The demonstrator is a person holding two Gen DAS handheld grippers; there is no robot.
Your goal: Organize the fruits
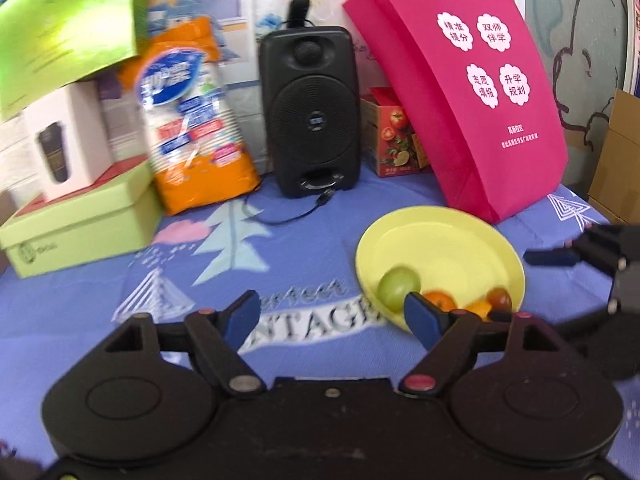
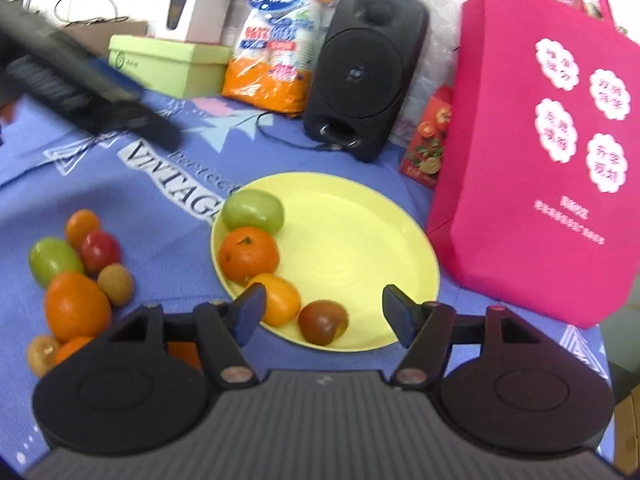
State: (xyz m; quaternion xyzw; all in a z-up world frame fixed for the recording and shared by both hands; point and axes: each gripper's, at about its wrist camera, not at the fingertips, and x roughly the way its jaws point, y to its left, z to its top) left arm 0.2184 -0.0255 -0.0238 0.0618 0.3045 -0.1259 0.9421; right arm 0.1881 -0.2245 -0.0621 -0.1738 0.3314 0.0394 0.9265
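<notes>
Fruits (image 2: 249,258) on yellow plate (image 2: 360,240), grippers apart

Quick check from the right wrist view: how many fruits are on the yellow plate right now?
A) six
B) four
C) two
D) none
B: the plate holds a green fruit, an orange, a smaller orange fruit and a dark red one, all along its near-left rim.
</notes>
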